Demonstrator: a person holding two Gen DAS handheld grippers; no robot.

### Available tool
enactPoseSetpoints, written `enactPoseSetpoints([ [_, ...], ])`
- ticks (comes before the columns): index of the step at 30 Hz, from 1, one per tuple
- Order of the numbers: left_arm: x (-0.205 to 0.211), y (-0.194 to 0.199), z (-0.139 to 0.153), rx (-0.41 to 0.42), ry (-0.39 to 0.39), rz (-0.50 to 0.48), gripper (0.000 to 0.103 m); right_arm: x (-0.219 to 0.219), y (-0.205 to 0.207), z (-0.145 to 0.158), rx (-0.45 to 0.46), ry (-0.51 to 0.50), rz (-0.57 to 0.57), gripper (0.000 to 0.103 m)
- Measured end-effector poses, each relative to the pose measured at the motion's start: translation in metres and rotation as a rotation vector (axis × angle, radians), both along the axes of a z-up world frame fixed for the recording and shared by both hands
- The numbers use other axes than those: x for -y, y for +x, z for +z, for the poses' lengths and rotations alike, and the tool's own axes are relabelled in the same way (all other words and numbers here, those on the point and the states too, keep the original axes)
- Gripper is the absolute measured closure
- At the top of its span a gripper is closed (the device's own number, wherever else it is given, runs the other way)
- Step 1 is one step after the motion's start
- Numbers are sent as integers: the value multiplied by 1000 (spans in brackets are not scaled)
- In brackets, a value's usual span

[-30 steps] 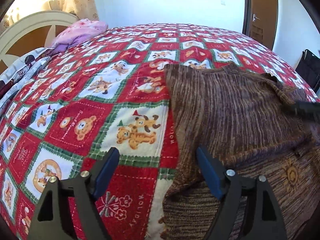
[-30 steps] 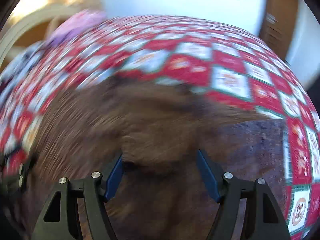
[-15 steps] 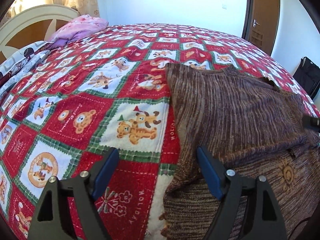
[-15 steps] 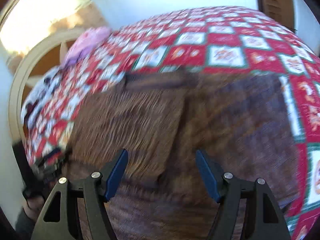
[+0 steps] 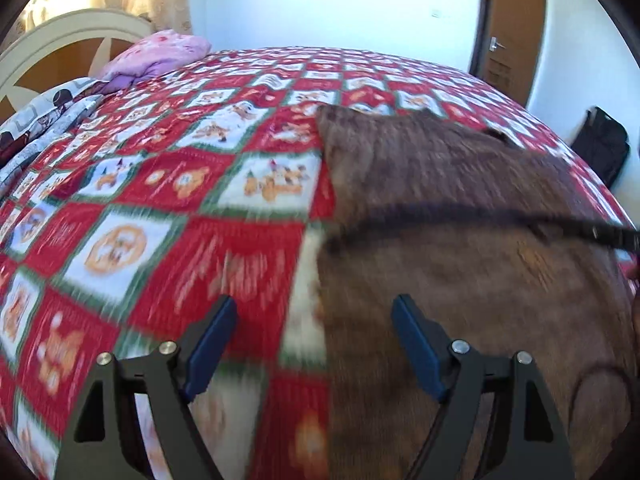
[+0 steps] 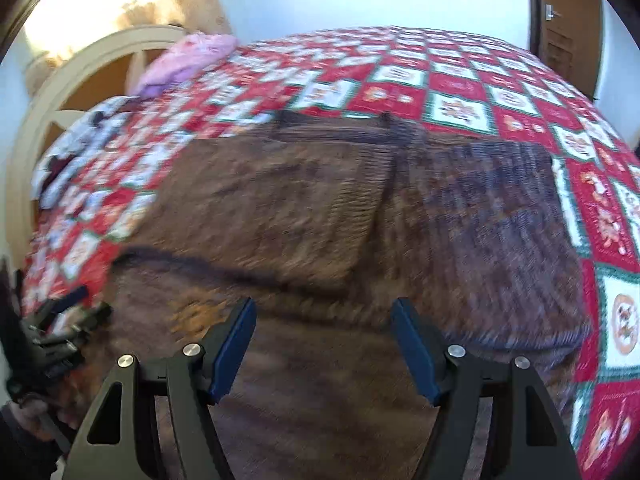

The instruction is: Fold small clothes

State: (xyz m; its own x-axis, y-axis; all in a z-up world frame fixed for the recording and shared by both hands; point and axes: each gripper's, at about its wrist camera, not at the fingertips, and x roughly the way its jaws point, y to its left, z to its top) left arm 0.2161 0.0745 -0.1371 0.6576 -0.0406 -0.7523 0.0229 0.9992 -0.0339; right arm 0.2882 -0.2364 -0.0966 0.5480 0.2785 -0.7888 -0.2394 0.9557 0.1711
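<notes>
A brown knitted sweater (image 5: pixel 460 272) lies flat on the red patchwork bedspread (image 5: pixel 168 208), with one side folded over its body. My left gripper (image 5: pixel 314 320) hovers open over the sweater's left edge, one finger above the bedspread and the other above the knit. In the right wrist view the sweater (image 6: pixel 320 216) fills the middle. My right gripper (image 6: pixel 322 314) hangs open above it with nothing between its fingers. The left gripper (image 6: pixel 60 332) shows at that view's lower left, held by a hand (image 6: pixel 28 404). Both views are blurred by motion.
A pink bundle (image 5: pixel 160 54) lies by the cream headboard (image 5: pixel 60 32) at the far left, next to grey patterned bedding (image 5: pixel 40 120). A brown door (image 5: pixel 516 28) stands at the back right, and a black bag (image 5: pixel 600 144) sits beside the bed.
Both grippers have slid across the bed above the sweater. The sweater's fold line now sits higher in the left view. Both jaws stand as wide as before.
</notes>
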Motion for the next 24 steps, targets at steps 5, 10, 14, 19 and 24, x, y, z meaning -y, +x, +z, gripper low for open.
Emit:
enactPoseSetpoints([
  [5, 9, -61, 0, -60, -16, -123, 21, -5, -41, 21, 40, 48, 63, 32],
  [10, 22, -106, -5, -159, -76, -254, 21, -9, -83, 32, 46, 37, 107, 32],
  [14, 25, -128, -1, -198, -99, -319, 21, -7, -113, 39, 66, 33, 123, 32],
  [19, 11, -157, 5, -230, -58, -363, 21, -7, -147, 44, 78, 27, 172, 32],
  [24, -17, -167, 31, -131, -46, -249, 21, -39, -151, 22, 11, 111, 294, 32],
])
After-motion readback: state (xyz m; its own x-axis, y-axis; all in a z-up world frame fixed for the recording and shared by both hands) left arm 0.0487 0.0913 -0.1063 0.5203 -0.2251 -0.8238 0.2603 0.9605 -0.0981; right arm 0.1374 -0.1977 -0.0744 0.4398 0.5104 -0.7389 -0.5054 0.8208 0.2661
